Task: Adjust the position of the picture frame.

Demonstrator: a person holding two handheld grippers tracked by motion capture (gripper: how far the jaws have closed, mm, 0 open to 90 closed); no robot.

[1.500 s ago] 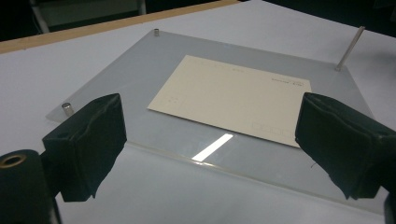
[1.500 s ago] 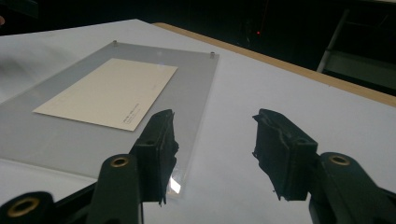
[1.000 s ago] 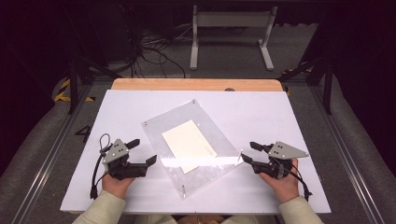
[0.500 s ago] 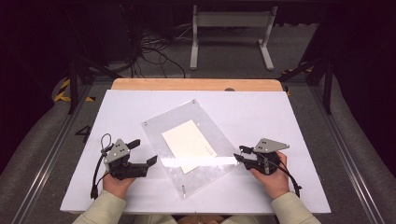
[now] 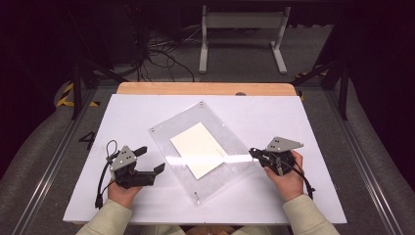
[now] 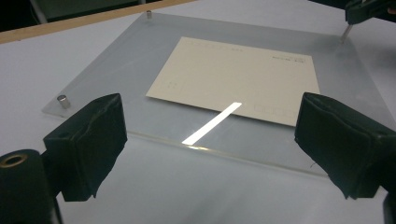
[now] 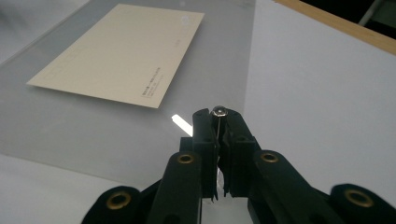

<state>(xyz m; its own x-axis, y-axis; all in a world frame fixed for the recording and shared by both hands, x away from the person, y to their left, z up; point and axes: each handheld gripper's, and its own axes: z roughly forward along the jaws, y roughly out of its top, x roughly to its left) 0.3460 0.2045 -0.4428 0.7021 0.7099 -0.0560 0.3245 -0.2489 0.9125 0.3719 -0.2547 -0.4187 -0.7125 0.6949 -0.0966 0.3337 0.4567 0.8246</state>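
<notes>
Light falls from overhead onto the white tabletop [image 5: 147, 117], which shows bright while the floor and far background sink into near black. A strip of glare crosses the clear acrylic sheet [image 5: 230, 134], plain in the high view and the left gripper view. Shadows are soft and short. The near tongs in both gripper views are slightly blurred; all the pictures are grainy.

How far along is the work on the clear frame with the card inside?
Early. The cream card lies flat under the clear frame on the table. In hand: the right gripper has just closed on the small metal corner screw. Left: the other corner screws sit in place, and the left gripper waits open at the frame's edge.
</notes>
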